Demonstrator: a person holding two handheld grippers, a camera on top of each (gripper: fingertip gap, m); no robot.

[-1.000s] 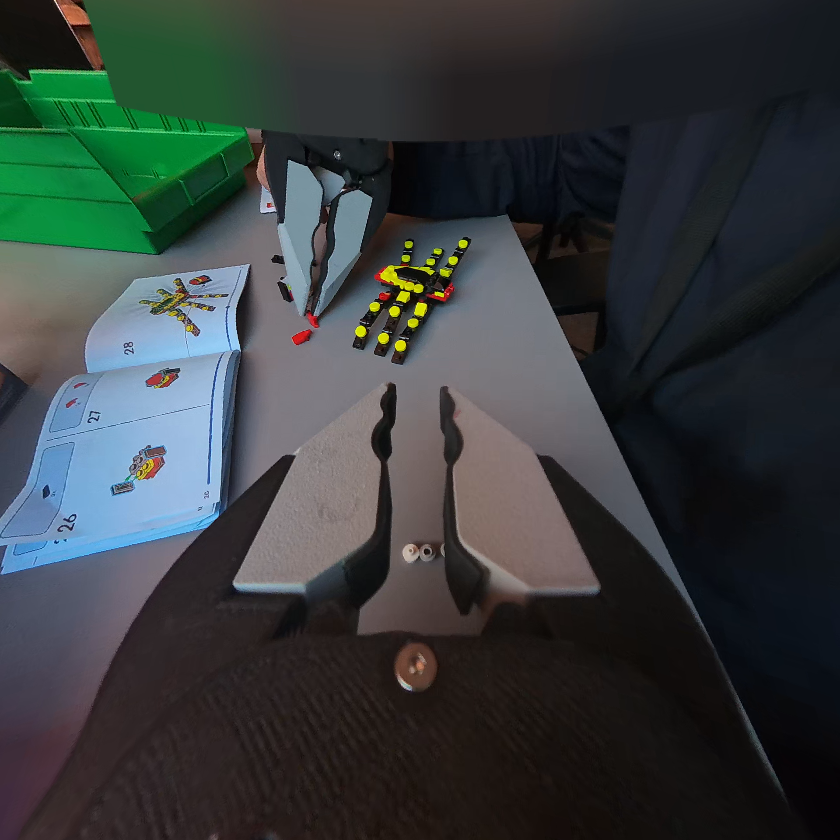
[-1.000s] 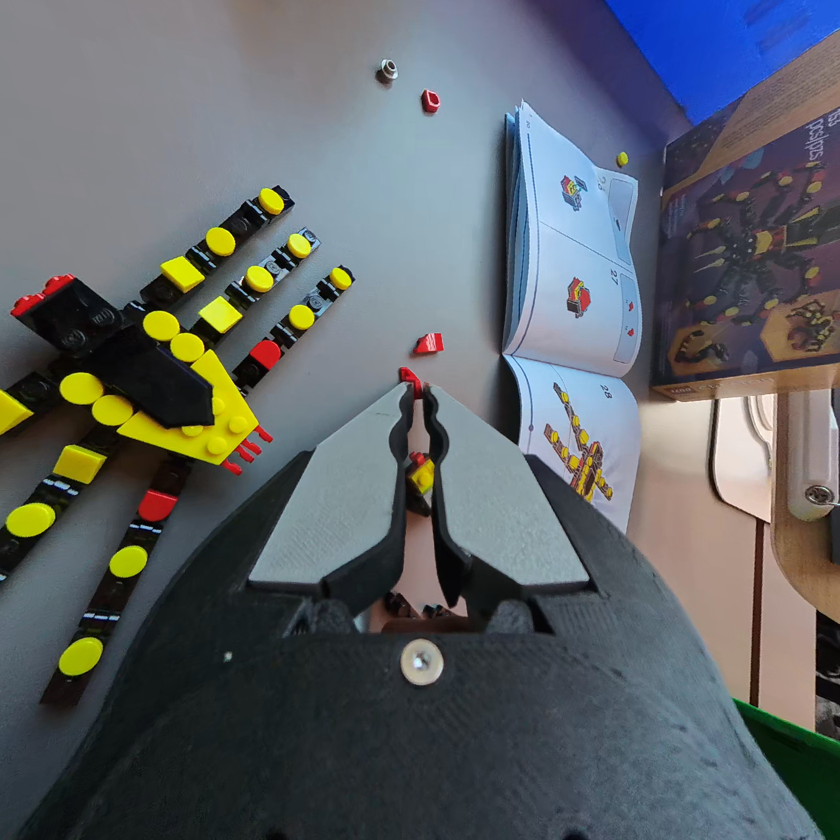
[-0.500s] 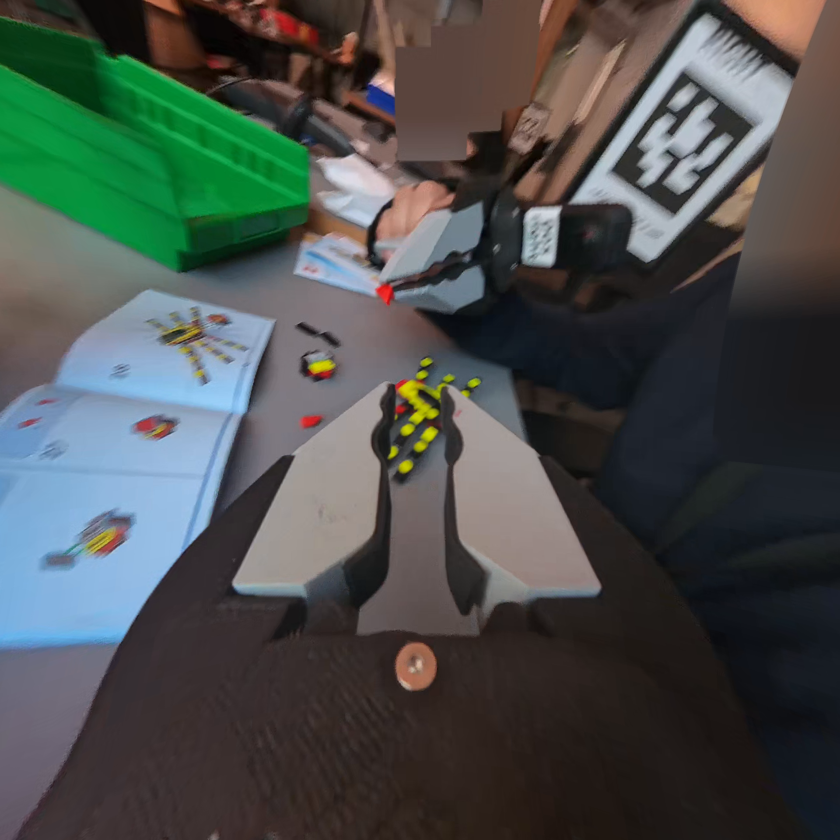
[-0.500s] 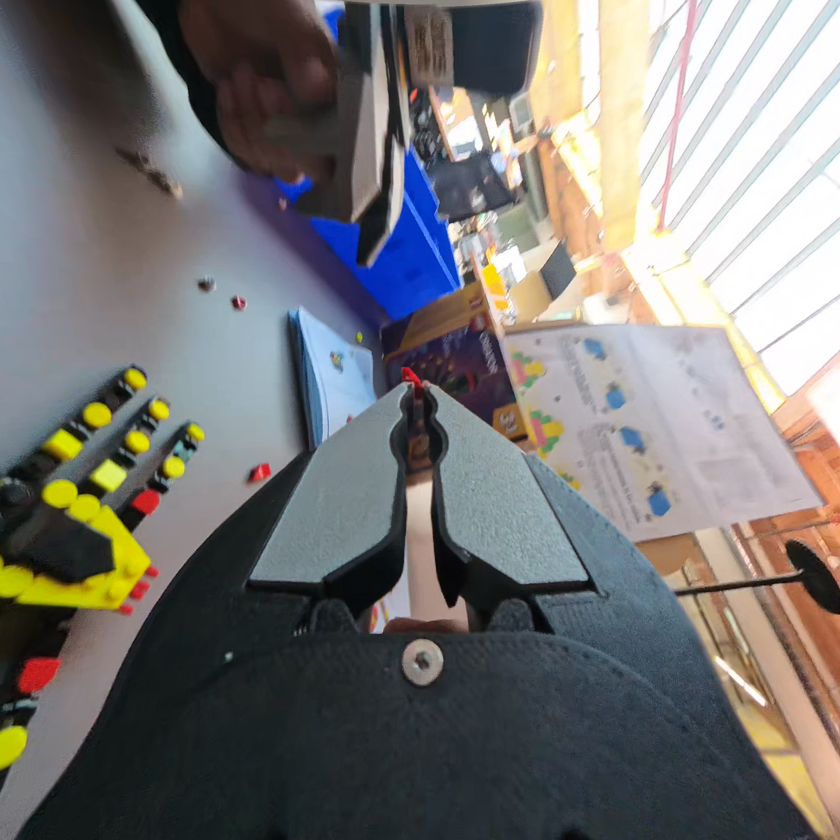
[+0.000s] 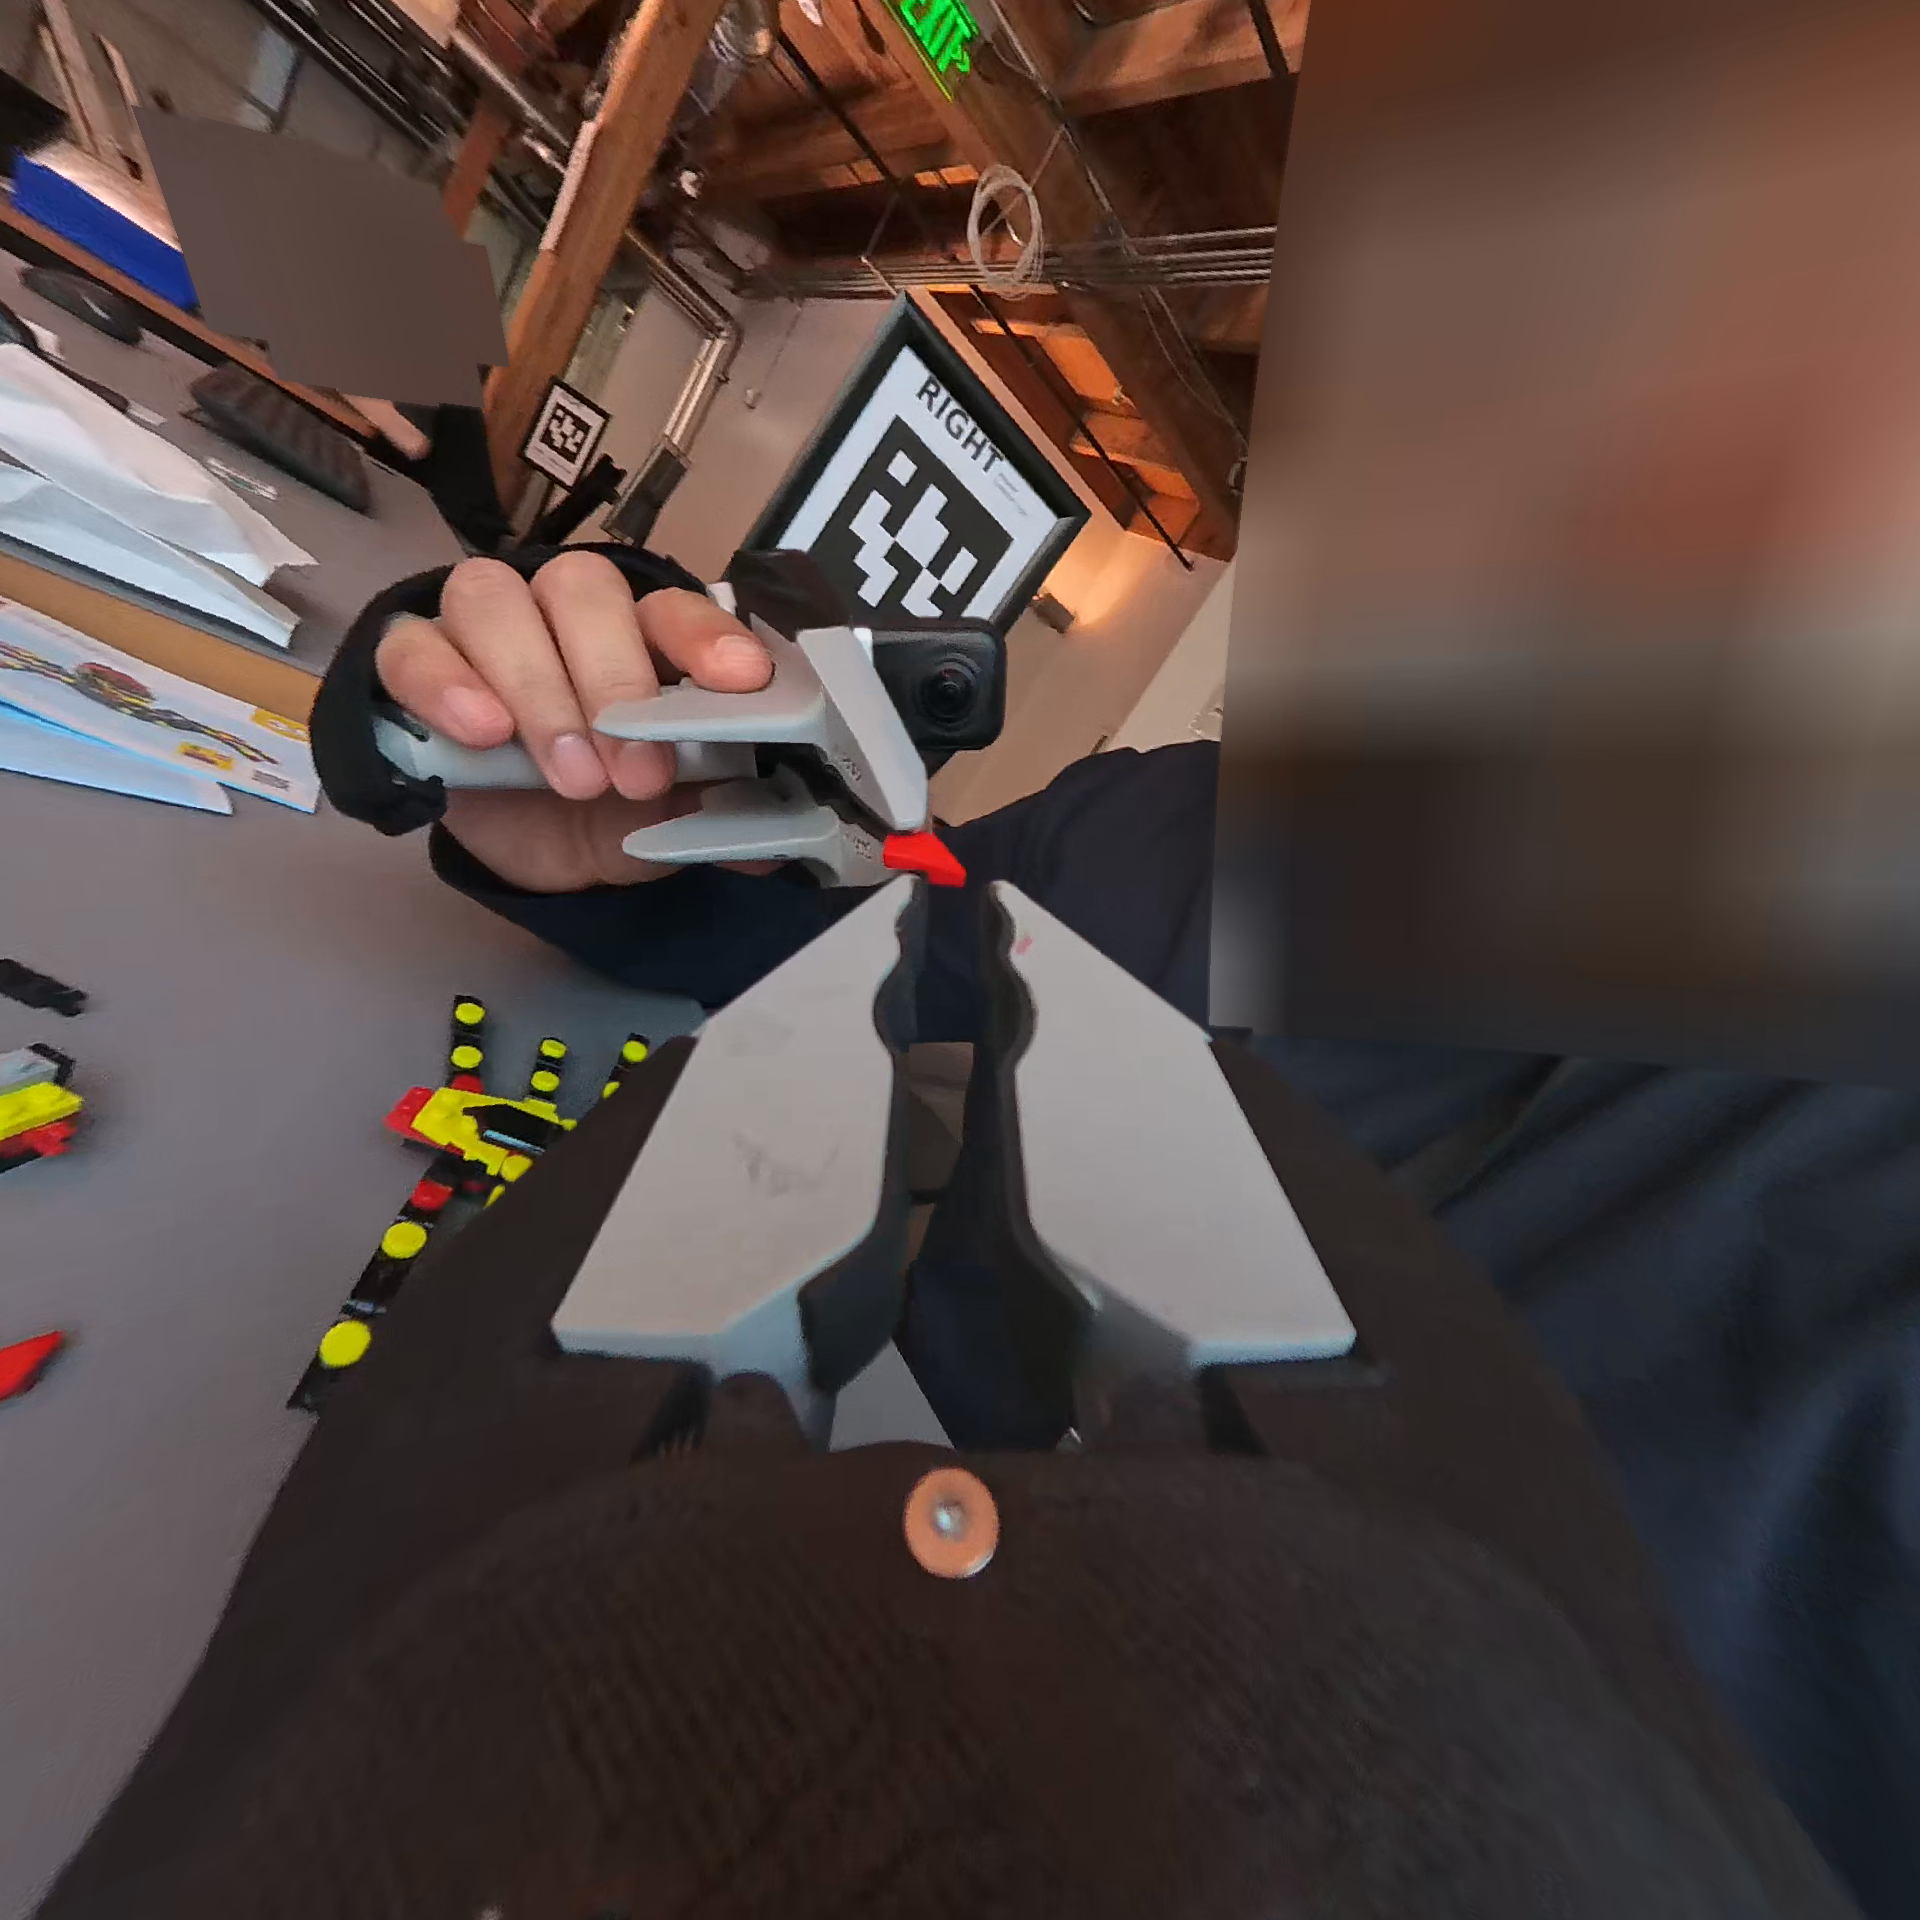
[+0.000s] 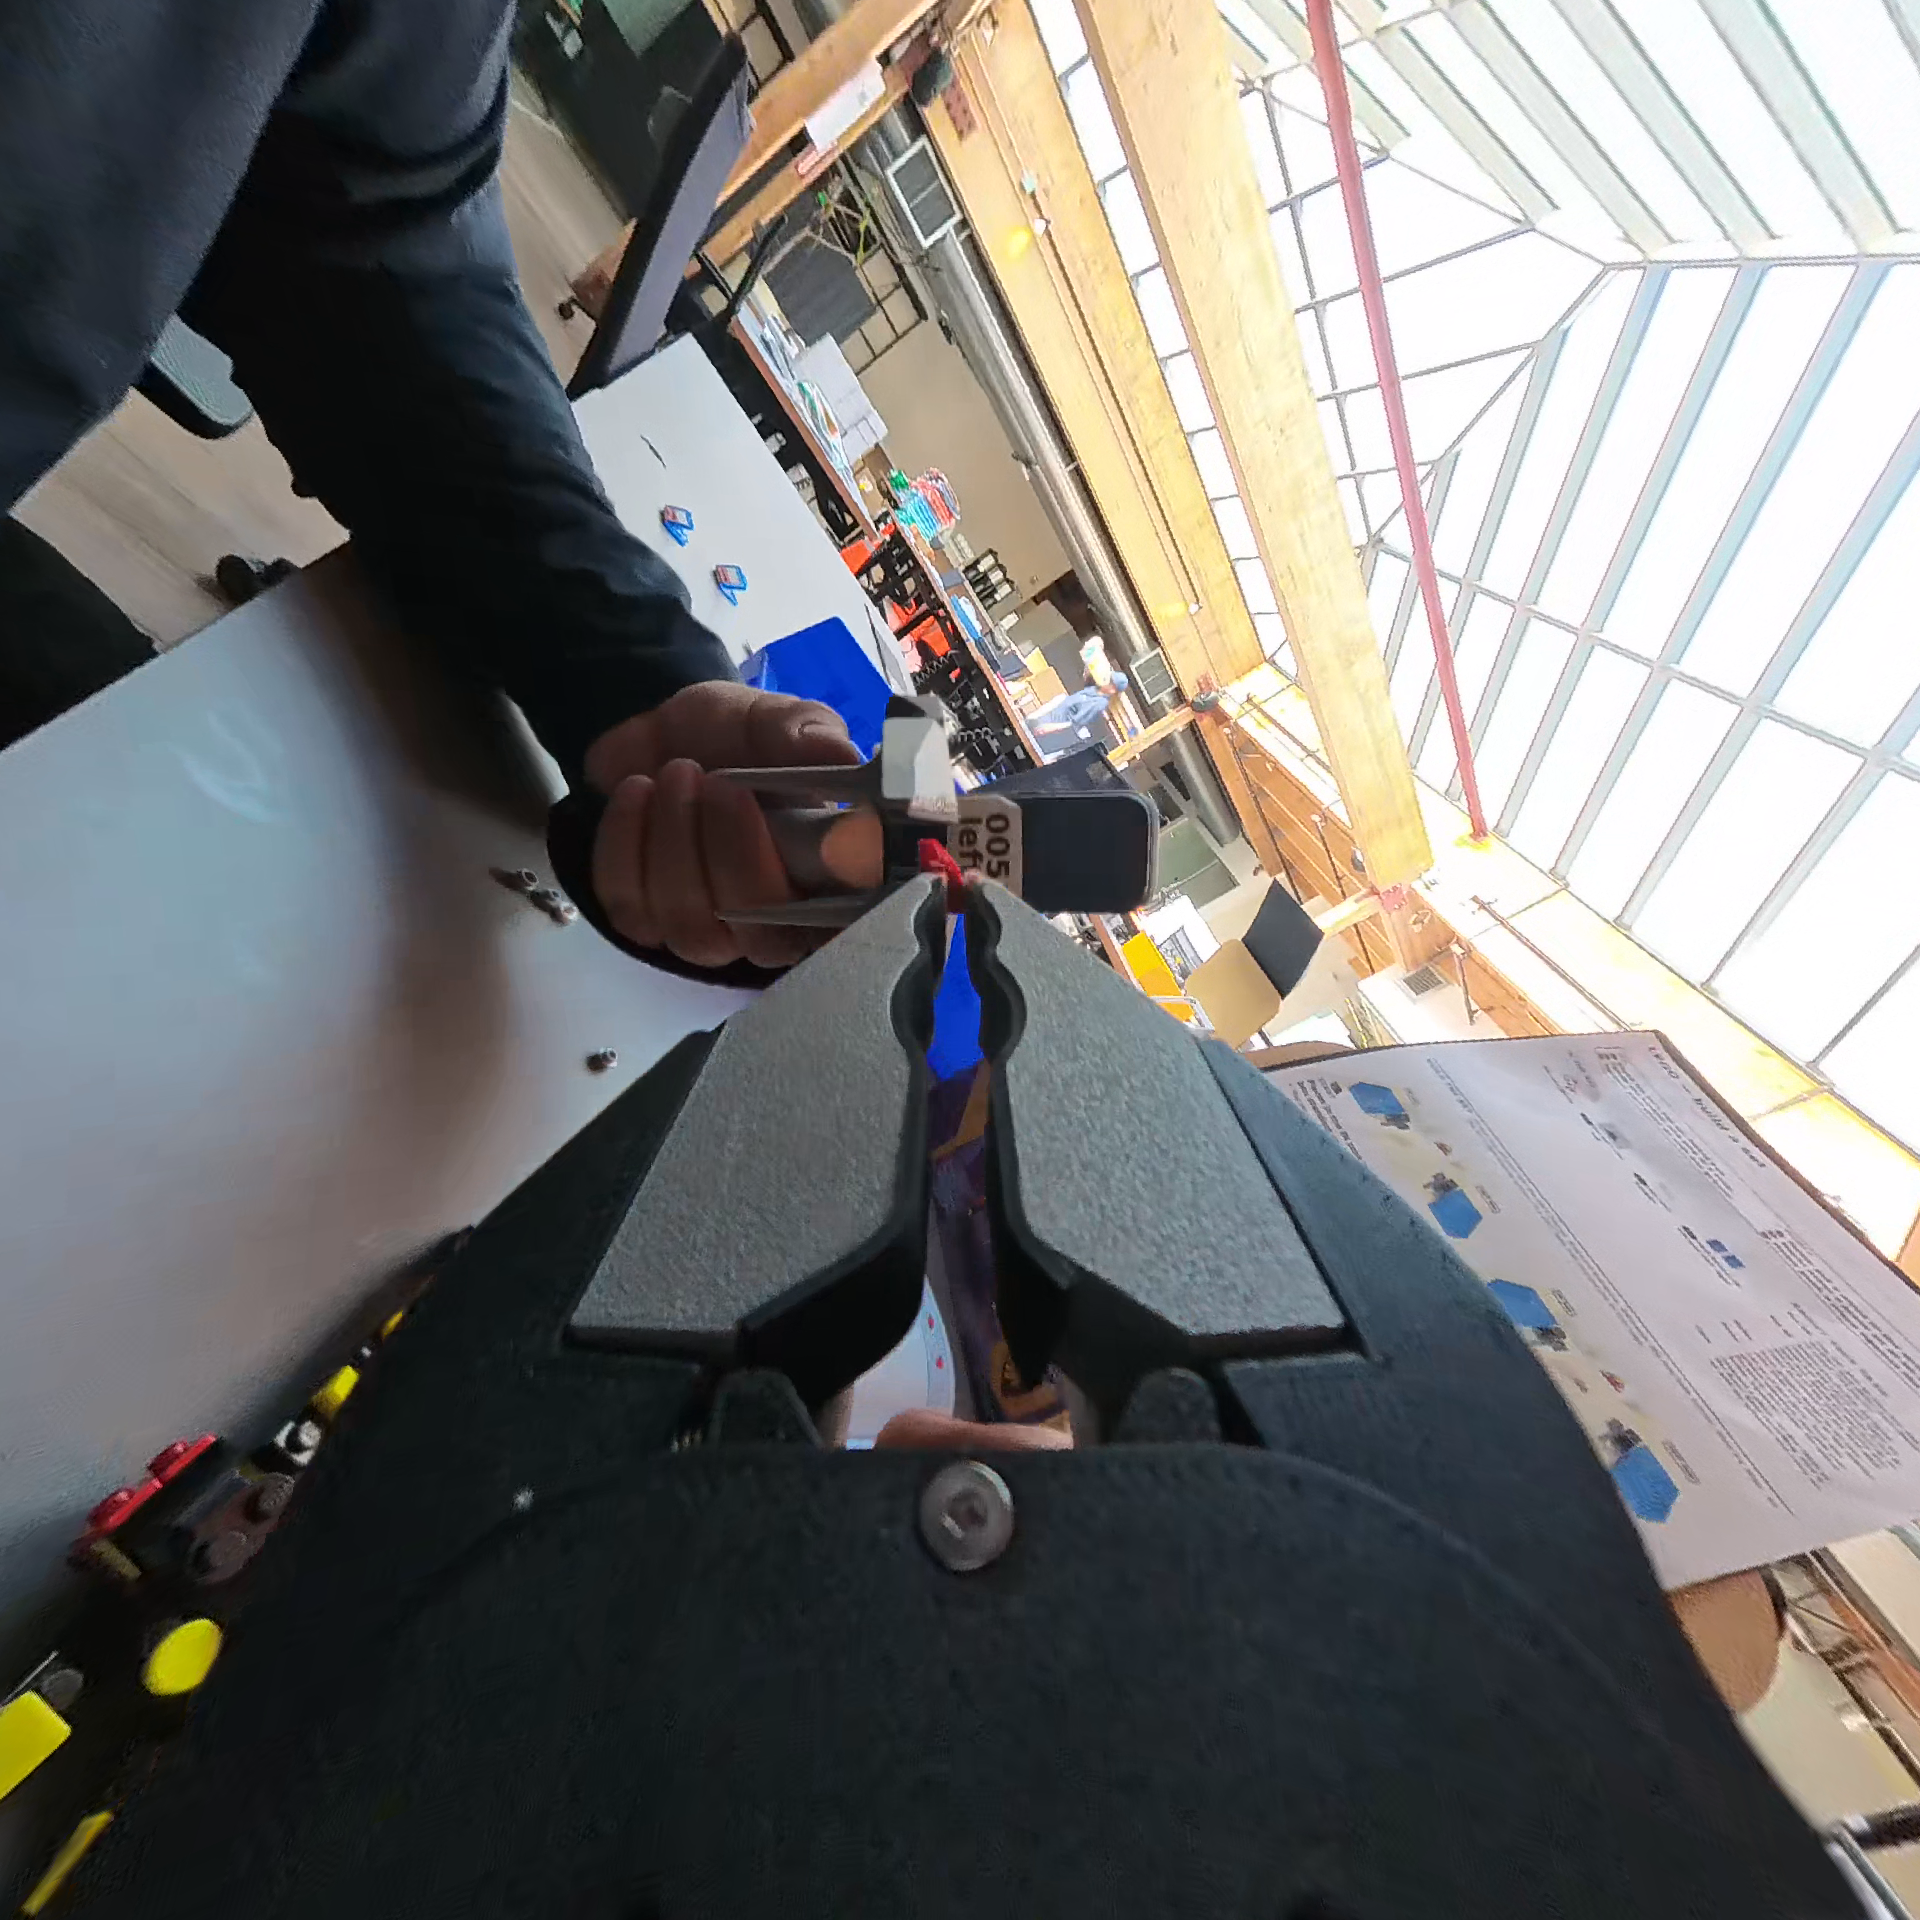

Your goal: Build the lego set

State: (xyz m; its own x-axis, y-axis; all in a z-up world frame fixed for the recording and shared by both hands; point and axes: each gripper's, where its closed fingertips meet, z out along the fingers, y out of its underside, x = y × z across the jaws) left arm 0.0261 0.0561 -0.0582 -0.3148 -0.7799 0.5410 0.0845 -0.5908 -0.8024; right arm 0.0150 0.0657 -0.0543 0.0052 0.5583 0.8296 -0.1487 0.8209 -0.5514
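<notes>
My right gripper [image 6: 958,888] is shut on a small red sloped piece [image 6: 940,860] and holds it in the air above the grey table [image 6: 208,935]. In the left wrist view the right gripper [image 5: 896,831] faces my left gripper [image 5: 954,891], with the red piece [image 5: 923,854] just above the left fingertips. The left gripper is open by a narrow gap and empty. The black, yellow and red spider model [image 5: 473,1122] lies on the table at lower left. It also shows in the right wrist view [image 6: 177,1507].
A small yellow and red sub-assembly [image 5: 31,1101], a loose red piece [image 5: 26,1363] and black pieces [image 5: 36,987] lie at the table's left. Instruction booklets [image 5: 135,707] lie farther back. Small grey studs [image 6: 540,894] sit near the hand. A person's dark sleeve [image 6: 436,416] crosses above. My two grippers' fingertips are within a few centimetres of each other.
Both grippers rose from the table and turned toward each other. The right gripper carried the red piece up to the left gripper's tips.
</notes>
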